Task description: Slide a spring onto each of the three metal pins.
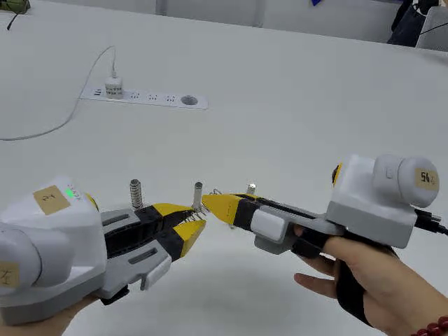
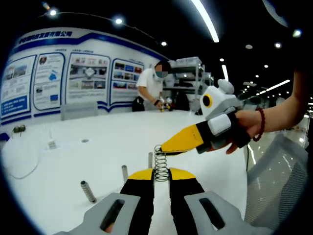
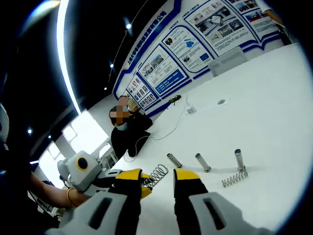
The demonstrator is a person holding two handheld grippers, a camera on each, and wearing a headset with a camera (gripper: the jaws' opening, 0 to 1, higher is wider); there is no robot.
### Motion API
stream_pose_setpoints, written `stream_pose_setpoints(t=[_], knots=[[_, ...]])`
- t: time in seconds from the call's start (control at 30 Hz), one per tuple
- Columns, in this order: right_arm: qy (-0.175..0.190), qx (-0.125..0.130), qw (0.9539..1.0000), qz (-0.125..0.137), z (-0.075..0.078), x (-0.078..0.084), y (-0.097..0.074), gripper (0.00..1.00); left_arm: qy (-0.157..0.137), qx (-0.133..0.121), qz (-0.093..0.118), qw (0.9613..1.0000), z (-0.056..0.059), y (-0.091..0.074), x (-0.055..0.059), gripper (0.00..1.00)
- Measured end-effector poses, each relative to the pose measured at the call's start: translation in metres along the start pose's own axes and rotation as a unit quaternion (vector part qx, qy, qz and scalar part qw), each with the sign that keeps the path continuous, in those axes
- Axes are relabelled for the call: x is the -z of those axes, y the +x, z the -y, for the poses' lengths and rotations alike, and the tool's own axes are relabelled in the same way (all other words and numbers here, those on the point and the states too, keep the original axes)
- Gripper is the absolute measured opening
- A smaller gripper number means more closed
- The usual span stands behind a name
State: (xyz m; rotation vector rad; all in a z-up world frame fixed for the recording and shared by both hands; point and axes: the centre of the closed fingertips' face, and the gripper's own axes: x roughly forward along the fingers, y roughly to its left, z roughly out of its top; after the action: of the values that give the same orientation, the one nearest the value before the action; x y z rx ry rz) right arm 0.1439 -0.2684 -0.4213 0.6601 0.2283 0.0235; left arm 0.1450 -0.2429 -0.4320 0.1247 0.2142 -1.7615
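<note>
While tight on a spring (image 2: 161, 165), left hand-held gripper (image 2: 161, 175) near pins (image 1: 198, 193); right hand-held gripper (image 1: 210, 203) parted, table (image 1: 280, 105) edges far.

A broad white table (image 1: 294, 105) runs far across the room. On it lies a white power strip (image 1: 143, 98) with a plug (image 1: 113, 87) in it, and a white cable (image 1: 66, 115) curls away to the left. Beyond the table, a white wall (image 2: 73, 73) carries framed posters with blue trim. The ceiling is dark, with a long strip light (image 2: 208, 22) and small spotlights (image 2: 117, 20). Shelves (image 2: 188, 78) stand behind a person (image 2: 149, 88) at the far end. A bright window (image 3: 85, 134) glows behind a seated person (image 3: 128, 129).
</note>
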Motion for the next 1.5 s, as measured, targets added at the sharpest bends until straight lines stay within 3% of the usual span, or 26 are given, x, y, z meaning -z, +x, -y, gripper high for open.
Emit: stream_pose_setpoints(t=[0.3, 0.5, 0.77, 1.1, 1.27, 1.5], knots=[[0.02, -0.019, 0.9996, 0.001, -0.007, 0.001, 0.003, 0.18, -0.037, 0.009, 0.026, 0.9989, 0.005, -0.002, -0.011, 0.1], [0.063, -0.038, 0.9972, 0.012, -0.013, -0.003, 0.004, 0.14, -0.038, 0.011, 0.034, 0.9987, 0.006, -0.003, -0.015, 0.1], [0.066, -0.047, 0.9966, 0.013, -0.017, -0.004, 0.004, 0.13, -0.034, 0.013, 0.031, 0.9989, 0.006, -0.005, -0.016, 0.11], [0.038, -0.039, 0.9985, 0.008, -0.016, -0.002, 0.006, 0.12, -0.034, 0.002, 0.011, 0.9993, 0.004, -0.001, -0.011, 0.11], [-0.003, -0.023, 0.9997, -0.001, -0.014, 0.0, 0.008, 0.11, -0.034, -0.006, -0.001, 0.9994, 0.002, 0.0, -0.006, 0.12], [-0.051, -0.001, 0.9987, -0.002, -0.009, -0.004, 0.009, 0.11, -0.02, -0.011, -0.028, 0.9993, 0.001, -0.001, 0.006, 0.23]])
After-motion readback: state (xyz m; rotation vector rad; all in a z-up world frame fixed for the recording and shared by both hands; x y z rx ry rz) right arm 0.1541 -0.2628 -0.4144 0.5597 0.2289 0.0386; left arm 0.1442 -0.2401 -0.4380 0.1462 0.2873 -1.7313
